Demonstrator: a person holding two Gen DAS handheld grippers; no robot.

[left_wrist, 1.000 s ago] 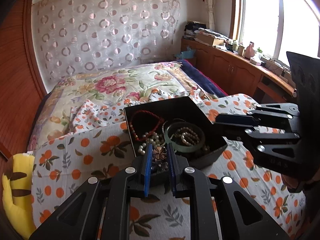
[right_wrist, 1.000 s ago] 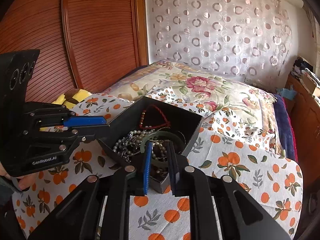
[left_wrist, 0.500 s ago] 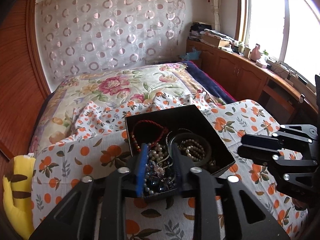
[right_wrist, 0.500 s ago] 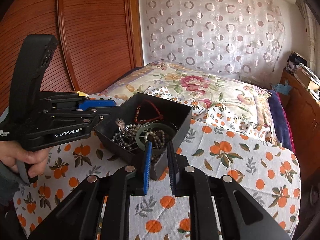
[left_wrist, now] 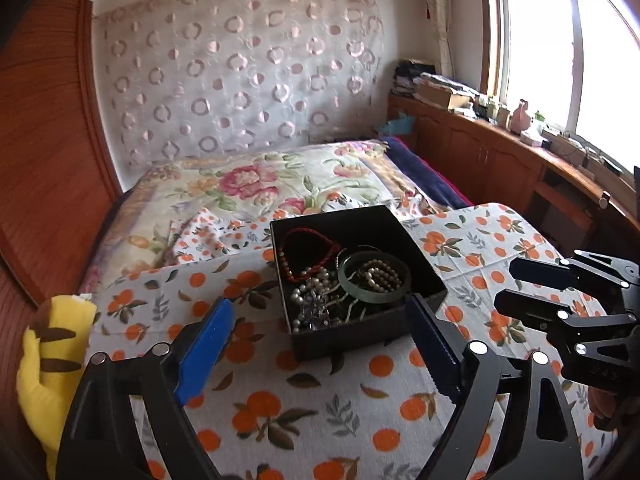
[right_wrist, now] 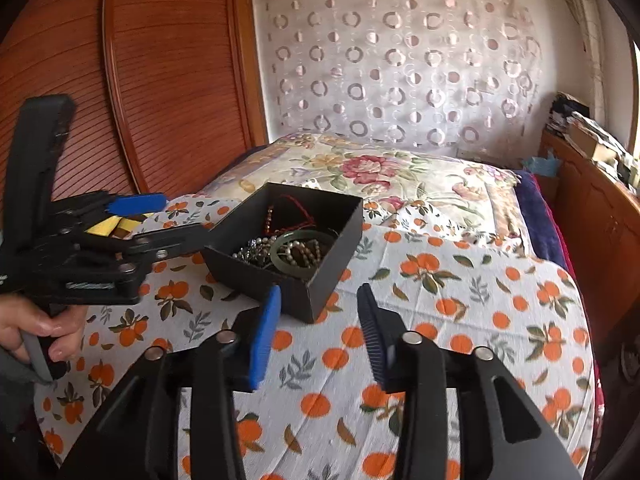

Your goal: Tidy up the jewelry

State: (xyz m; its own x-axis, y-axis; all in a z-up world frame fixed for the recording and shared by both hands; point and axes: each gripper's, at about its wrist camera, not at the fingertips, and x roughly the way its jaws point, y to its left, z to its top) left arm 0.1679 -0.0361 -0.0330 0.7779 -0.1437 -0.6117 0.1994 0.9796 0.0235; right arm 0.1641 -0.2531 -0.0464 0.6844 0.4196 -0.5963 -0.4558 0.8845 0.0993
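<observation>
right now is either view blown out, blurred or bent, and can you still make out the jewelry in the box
Left wrist view: the window is blown out white, edges bend with the fisheye, corners go dark; the black box and green bangle stay sharp. Right wrist view: even light, no glare, same bending; the box is clear, the left gripper slightly smeared.

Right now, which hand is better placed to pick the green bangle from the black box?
Probably the left. The left tool faces the black box squarely, with the green bangle just ahead, its jaws opening and empty. The right tool meets a corner.
</observation>
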